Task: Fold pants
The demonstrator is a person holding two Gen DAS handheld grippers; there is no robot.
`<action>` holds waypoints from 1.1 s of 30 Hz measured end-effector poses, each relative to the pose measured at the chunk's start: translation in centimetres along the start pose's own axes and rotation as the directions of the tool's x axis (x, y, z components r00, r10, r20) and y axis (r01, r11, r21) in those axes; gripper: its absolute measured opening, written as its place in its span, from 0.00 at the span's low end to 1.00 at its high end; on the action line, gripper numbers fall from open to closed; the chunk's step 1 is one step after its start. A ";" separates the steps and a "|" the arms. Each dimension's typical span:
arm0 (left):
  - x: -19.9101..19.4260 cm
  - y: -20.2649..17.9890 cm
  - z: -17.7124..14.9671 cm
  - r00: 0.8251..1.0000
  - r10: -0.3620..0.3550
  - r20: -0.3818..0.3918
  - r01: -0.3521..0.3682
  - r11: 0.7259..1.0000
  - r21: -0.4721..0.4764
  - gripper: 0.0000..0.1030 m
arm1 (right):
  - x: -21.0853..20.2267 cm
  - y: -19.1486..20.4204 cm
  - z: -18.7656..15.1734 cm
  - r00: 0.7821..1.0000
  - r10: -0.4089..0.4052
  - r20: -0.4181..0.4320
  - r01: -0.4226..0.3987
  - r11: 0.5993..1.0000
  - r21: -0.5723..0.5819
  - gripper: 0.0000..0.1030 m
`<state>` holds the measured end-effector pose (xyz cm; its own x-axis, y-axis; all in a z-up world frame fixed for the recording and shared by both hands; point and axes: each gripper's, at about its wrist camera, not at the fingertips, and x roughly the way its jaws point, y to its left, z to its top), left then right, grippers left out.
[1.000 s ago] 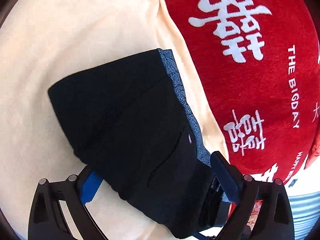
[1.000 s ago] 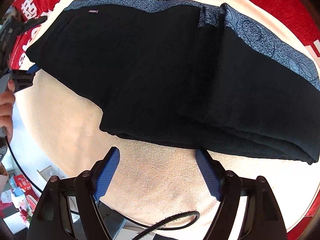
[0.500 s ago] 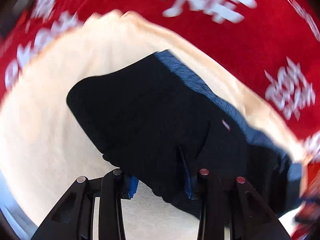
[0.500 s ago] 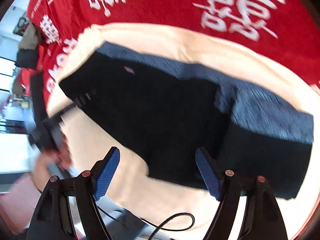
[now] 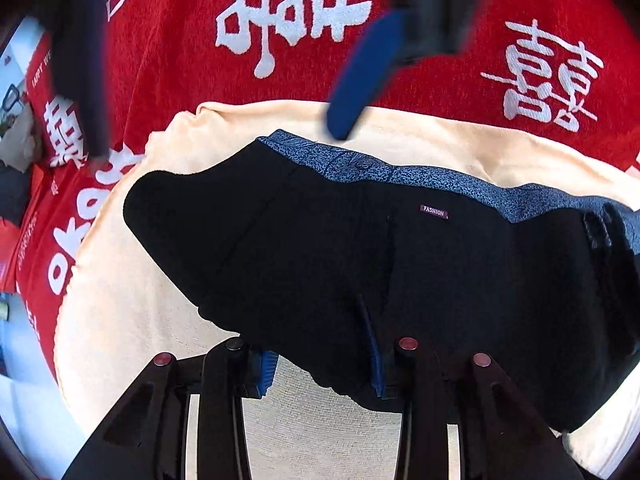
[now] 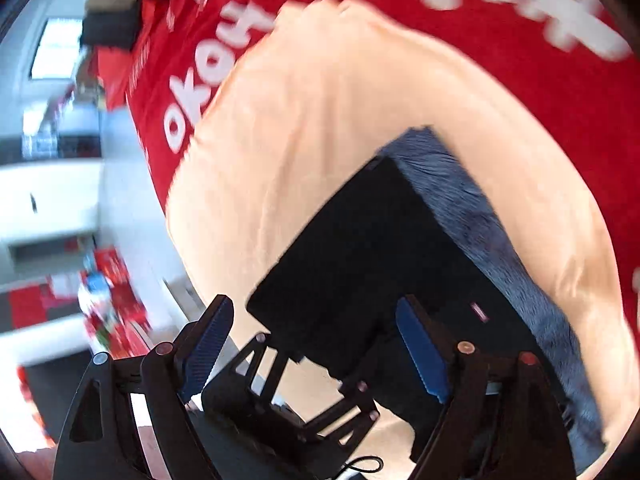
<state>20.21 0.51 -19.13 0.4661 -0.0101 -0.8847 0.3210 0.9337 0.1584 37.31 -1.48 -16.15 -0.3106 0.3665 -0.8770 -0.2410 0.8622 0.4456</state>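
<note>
Black pants (image 5: 360, 260) with a blue patterned waistband (image 5: 400, 172) and a small label (image 5: 434, 211) lie folded on a cream towel (image 5: 132, 300). My left gripper (image 5: 320, 360) is shut on the near edge of the pants, with cloth bunched between its blue pads. The right gripper (image 6: 314, 344) hovers above that same end of the pants (image 6: 360, 248), and its jaws are opening with nothing gripped between them. Beneath it I see the left gripper (image 6: 308, 364). In the left wrist view, one blurred blue pad (image 5: 360, 76) of the right gripper hangs over the waistband.
A red cloth with white characters (image 5: 180, 60) covers the table under the towel (image 6: 320, 120). Past the table's left edge are white furniture (image 6: 52, 200) and red packaging on the floor (image 6: 112, 312). A black cable (image 6: 360, 464) trails near the right gripper.
The left gripper went from wide open to shut on the pants' near edge and rolled. The right gripper swung left across the pants to hover over the left gripper's end.
</note>
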 end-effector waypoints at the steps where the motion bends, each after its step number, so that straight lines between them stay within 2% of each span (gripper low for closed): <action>1: -0.1 -0.3 0.0 1.000 0.011 0.002 -0.011 1.000 0.014 0.36 | 0.8 0.6 0.4 0.999 -0.021 -0.026 0.021 1.000 -0.019 0.84; 4: -0.3 -0.7 -0.1 0.999 0.030 0.017 -0.031 0.998 0.050 0.36 | 3.6 1.3 1.7 0.987 -0.127 -0.101 0.122 0.991 -0.052 0.84; 6: -0.5 -1.0 -0.1 0.999 0.038 0.023 -0.040 0.997 0.067 0.36 | 4.9 0.4 1.7 0.979 -0.154 -0.132 0.151 0.988 -0.035 0.81; 7: -0.5 -1.0 -0.1 0.999 0.039 0.021 -0.041 0.997 0.067 0.36 | 4.9 0.0 1.4 0.981 -0.146 -0.126 0.144 0.989 -0.028 0.58; 9: -0.4 -1.1 0.0 0.999 0.032 -0.003 -0.032 0.998 0.058 0.36 | 4.0 -1.0 0.6 0.992 -0.093 -0.081 0.094 0.996 0.004 0.25; 10: -0.4 -1.2 0.0 0.999 0.031 -0.008 -0.031 0.998 0.055 0.36 | 3.3 -1.3 0.2 0.995 -0.080 -0.052 0.081 0.997 0.012 0.20; 13: -1.7 -2.3 0.5 0.999 0.026 0.024 -0.028 0.995 0.092 0.36 | 0.7 -2.4 -2.0 0.999 -0.032 0.040 0.031 0.999 0.015 0.18; 16: -3.5 -3.3 1.5 0.999 -0.006 0.048 0.001 0.996 0.093 0.36 | -2.0 -4.2 -4.6 0.988 0.061 0.139 -0.070 0.996 0.059 0.18; 19: -5.6 -4.1 2.6 0.996 -0.055 0.075 0.048 0.995 0.085 0.37 | -5.1 -6.1 -6.9 0.960 0.143 0.240 -0.170 0.981 0.096 0.18; 24: -9.7 -7.2 4.9 0.982 -0.134 0.130 0.117 0.985 0.129 0.37 | -9.5 -8.5 -13.1 0.883 0.222 0.413 -0.298 0.946 0.130 0.18; 30: -13.8 -12.8 5.9 0.959 -0.242 0.145 0.210 0.956 0.206 0.37 | -13.7 -13.2 -22.5 0.786 0.225 0.576 -0.385 0.907 0.171 0.19; 33: -15.4 -16.8 6.1 0.949 -0.287 0.132 0.246 0.932 0.265 0.37 | -15.4 -16.8 -28.5 0.735 0.210 0.644 -0.424 0.884 0.196 0.19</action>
<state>12.70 -17.24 -5.53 0.4585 -0.3250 -0.8272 0.6325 0.7731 0.0469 19.94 -31.62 -4.98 0.3133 0.6759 -0.6671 0.0984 0.6756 0.7307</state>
